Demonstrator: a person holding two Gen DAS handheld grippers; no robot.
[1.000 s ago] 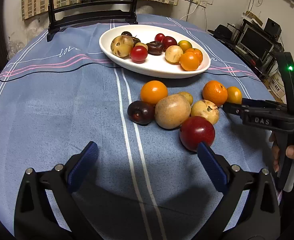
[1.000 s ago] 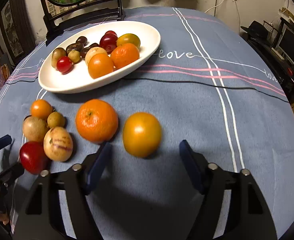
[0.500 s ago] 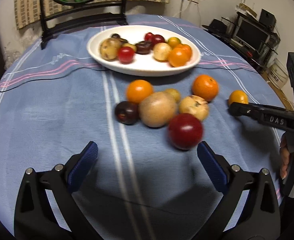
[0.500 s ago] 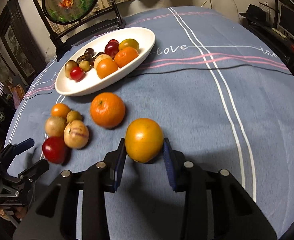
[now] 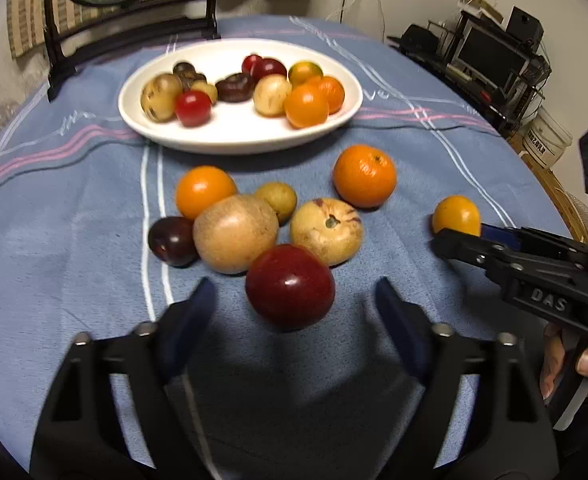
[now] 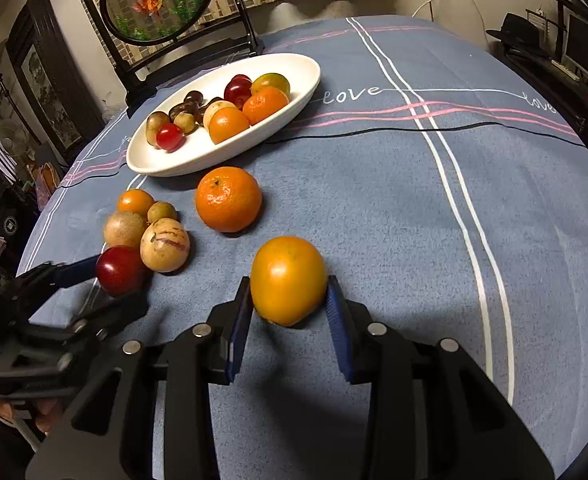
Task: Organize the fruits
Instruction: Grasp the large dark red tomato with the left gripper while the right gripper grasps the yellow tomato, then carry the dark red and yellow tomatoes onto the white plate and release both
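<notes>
Right gripper (image 6: pixel 290 312) clamps yellow-orange fruit (image 6: pixel 288 280), frame centre; left gripper (image 5: pixel 294 308) closing around red fruit (image 5: pixel 290 286), pads not touching yet.

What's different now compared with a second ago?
The right gripper slid forward and clamped the yellow-orange fruit, which a second ago lay loose ahead of its open fingers. The left gripper crept up on the red fruit and its jaws are closing around it, not yet touching. The white plate and the other fruits stayed put.
</notes>
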